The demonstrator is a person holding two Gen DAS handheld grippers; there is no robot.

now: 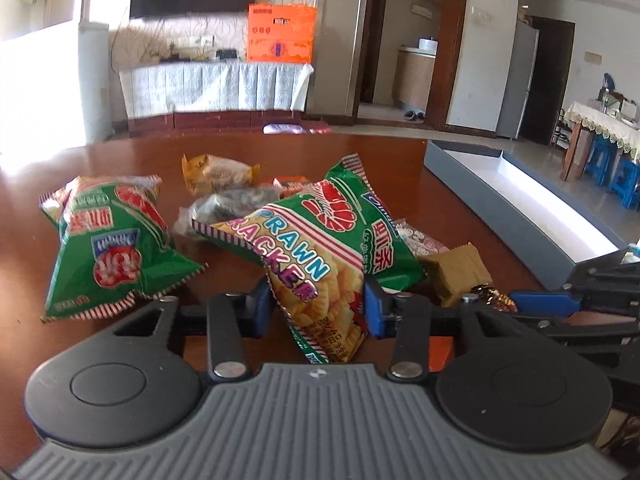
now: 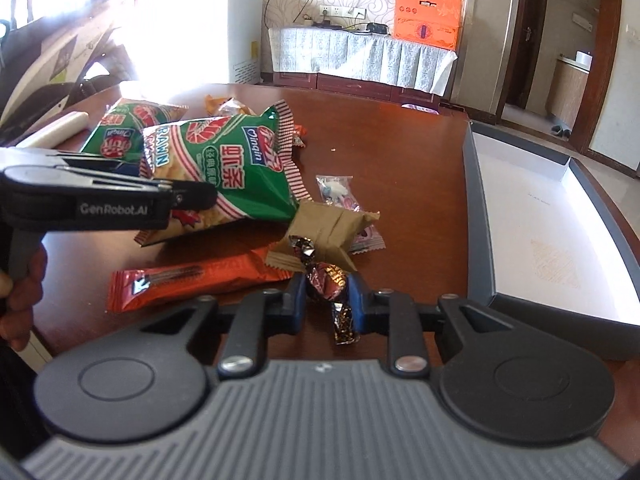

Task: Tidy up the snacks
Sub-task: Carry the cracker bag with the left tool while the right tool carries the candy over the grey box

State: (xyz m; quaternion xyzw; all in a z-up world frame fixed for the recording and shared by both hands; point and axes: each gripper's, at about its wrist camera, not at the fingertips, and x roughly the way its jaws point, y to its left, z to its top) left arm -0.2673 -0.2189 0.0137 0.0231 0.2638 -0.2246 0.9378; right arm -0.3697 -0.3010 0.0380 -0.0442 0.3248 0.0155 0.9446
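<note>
- Left gripper [image 1: 316, 304]: blue fingers pinching the lower end of a green prawn cracker bag [image 1: 320, 240]; bag tilted, its top end toward 1 o'clock over the snack pile.
- Right gripper [image 2: 327, 300]: fingers closed around a dark foil-wrapped candy [image 2: 326, 280]; twisted wrapper tail sticks out below the fingers.
- Second green prawn cracker bag [image 1: 116, 240] lies on the brown table [image 1: 280, 152] at 9 o'clock of the held bag, apart from it.
- Behind the held bag at 11 o'clock: a yellow snack packet [image 1: 216, 172] and a clear packet of dark snacks [image 1: 232, 206], touching each other.
- Tan wrapped snack [image 2: 332, 232] sits just above the candy, at 12 o'clock; a small clear-pink packet [image 2: 336, 192] lies just beyond it.
- Orange stick-shaped packet [image 2: 192, 280] lies flat at 9 o'clock of the right gripper, one end under the tan wrapper's edge.
- Grey box with white inside [image 2: 540, 220] open on the table at 3 o'clock, well apart from the pile.
</note>
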